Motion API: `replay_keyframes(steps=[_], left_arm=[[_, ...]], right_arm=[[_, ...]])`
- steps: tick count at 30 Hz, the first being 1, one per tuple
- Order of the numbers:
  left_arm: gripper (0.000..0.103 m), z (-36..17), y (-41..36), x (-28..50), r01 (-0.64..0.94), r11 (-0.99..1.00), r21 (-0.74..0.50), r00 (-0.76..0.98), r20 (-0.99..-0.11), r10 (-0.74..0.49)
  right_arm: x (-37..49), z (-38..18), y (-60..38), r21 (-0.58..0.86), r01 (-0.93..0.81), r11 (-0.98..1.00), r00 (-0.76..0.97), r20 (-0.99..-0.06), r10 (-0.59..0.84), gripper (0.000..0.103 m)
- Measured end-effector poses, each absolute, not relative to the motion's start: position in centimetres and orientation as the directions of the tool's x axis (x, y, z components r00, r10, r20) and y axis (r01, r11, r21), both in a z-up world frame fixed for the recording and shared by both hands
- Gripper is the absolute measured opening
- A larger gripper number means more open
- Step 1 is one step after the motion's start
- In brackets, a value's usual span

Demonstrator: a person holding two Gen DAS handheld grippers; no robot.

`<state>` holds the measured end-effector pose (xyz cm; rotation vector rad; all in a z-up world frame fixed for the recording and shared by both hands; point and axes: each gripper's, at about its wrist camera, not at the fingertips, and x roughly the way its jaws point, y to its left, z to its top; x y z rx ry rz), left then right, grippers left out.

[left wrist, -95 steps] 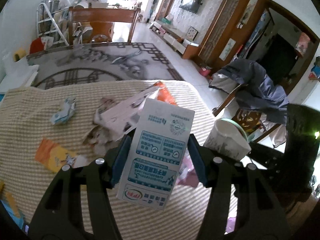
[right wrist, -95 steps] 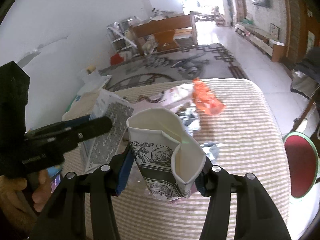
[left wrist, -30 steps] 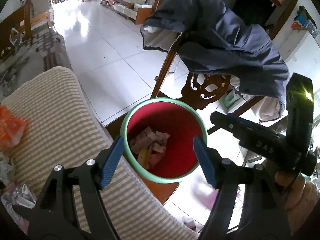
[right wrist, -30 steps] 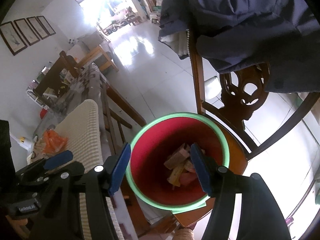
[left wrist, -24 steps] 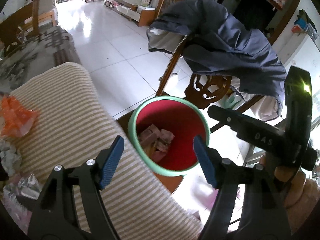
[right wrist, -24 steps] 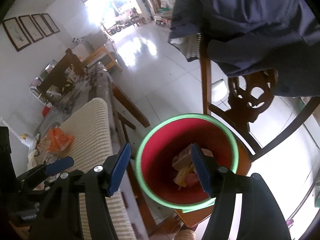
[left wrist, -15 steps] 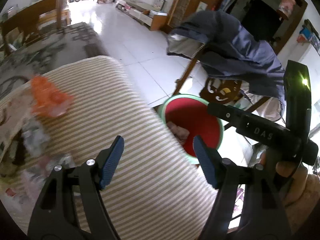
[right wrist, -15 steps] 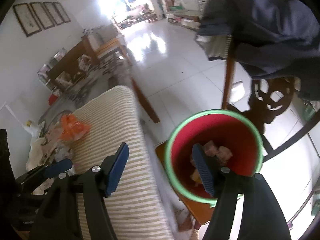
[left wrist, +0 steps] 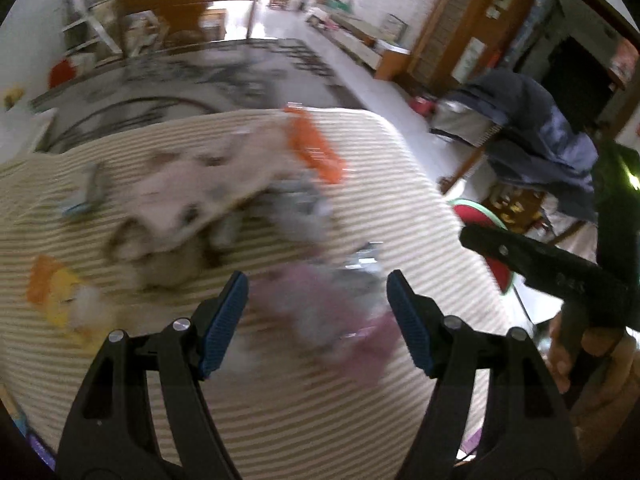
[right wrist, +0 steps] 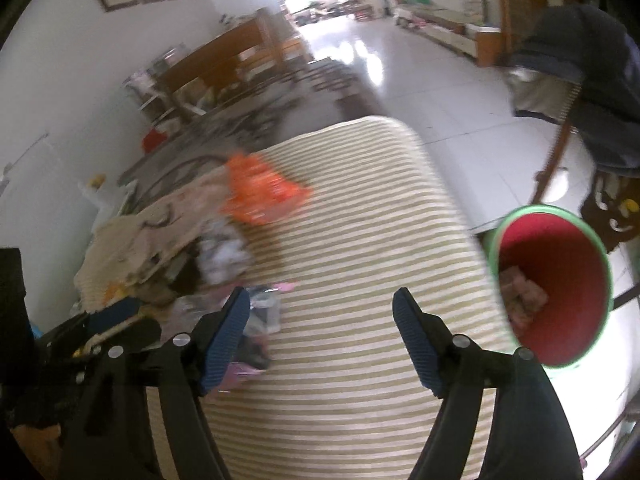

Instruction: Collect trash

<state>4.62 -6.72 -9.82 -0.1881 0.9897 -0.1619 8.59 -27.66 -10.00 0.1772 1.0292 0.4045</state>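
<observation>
Both claws stood with jaws apart and nothing between them. The left claw (left wrist: 316, 304) hung over the striped desk (left wrist: 280, 420), directly above a pink-purple wrapper (left wrist: 332, 316); motion blur prevented reading that wrapper's outline or long axis. An orange packet (left wrist: 314, 150) lay toward the far end of the desk, long axis running from the far edge down toward the right edge, blurred. A large pale paper sheet (left wrist: 192, 188) lay left of it, elongated from lower left to upper right. An orange-yellow wrapper (left wrist: 56, 296) sat near the left edge, well apart from the rest.

The right claw (right wrist: 322, 324) hung over bare striped cloth (right wrist: 360, 280), with the litter pile to its left and the red bin (right wrist: 560, 300) to its right, off the desk's edge. The bin's green rim was tilted open toward the camera, scraps visible inside. In the left wrist view only a sliver of the bin showed.

Change from 1.0 s ago: both claws then framed the bin's mouth; both now faced the desk. Against 3.2 s ago, the carton (left) and the paper cup (right) were no longer held.
</observation>
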Motion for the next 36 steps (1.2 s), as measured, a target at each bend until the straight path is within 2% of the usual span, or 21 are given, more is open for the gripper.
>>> replay_keyframes(steps=[8, 13, 15, 17, 20, 22, 25, 31, 34, 36], left_arm=[[0.069, -10.2, 0.5, 3.1, -0.053, 0.974, -0.219, 0.550, -0.820, -0.154], [0.073, -9.5, 1.8, 4.8, -0.012, 0.979, -0.204, 0.558, -0.814, -0.163], [0.076, -8.9, 1.2, 6.2, 0.027, 0.988, -0.154, 0.566, -0.812, -0.142], [0.079, -8.6, 0.6, 7.3, 0.062, 0.991, -0.116, 0.570, -0.811, -0.131], [0.085, -8.8, -0.7, 10.0, 0.125, 0.991, -0.052, 0.557, -0.823, -0.114], [0.085, -9.5, -1.5, 11.7, 0.153, 0.988, -0.001, 0.531, -0.843, -0.083], [0.085, -10.8, -2.5, 13.5, 0.183, 0.981, 0.061, 0.509, -0.860, -0.042], [0.085, -14.3, -4.8, 15.9, 0.250, 0.958, 0.141, 0.414, -0.910, 0.026], [0.085, -15.4, -5.4, 15.8, 0.274, 0.942, 0.196, 0.419, -0.906, 0.066], [0.074, -15.3, -5.2, 15.5, 0.260, 0.946, 0.196, 0.436, -0.897, 0.066]], right_arm=[[7.6, -11.7, -20.6, 0.335, -0.318, 0.887, 0.363, -0.821, 0.440, 0.072], [7.0, -13.2, -18.5, 0.308, -0.322, 0.895, 0.321, -0.854, 0.409, 0.072], [6.7, -13.5, -18.2, 0.267, -0.328, 0.906, 0.318, -0.872, 0.372, 0.067], [6.2, -13.6, -18.1, 0.281, -0.339, 0.898, 0.308, -0.869, 0.388, 0.050], [5.2, -13.3, -18.3, 0.268, -0.347, 0.899, 0.318, -0.868, 0.381, 0.040], [4.6, -13.2, -18.7, 0.273, -0.340, 0.900, 0.320, -0.866, 0.384, 0.037], [3.9, -13.1, -19.4, 0.282, -0.330, 0.901, 0.326, -0.862, 0.388, 0.033], [3.3, -12.8, -20.7, 0.292, -0.294, 0.910, 0.340, -0.858, 0.385, 0.033], [3.1, -12.7, -20.8, 0.293, -0.290, 0.911, 0.342, -0.858, 0.384, 0.033], [3.1, -12.6, -20.7, 0.292, -0.294, 0.910, 0.342, -0.857, 0.386, 0.034]])
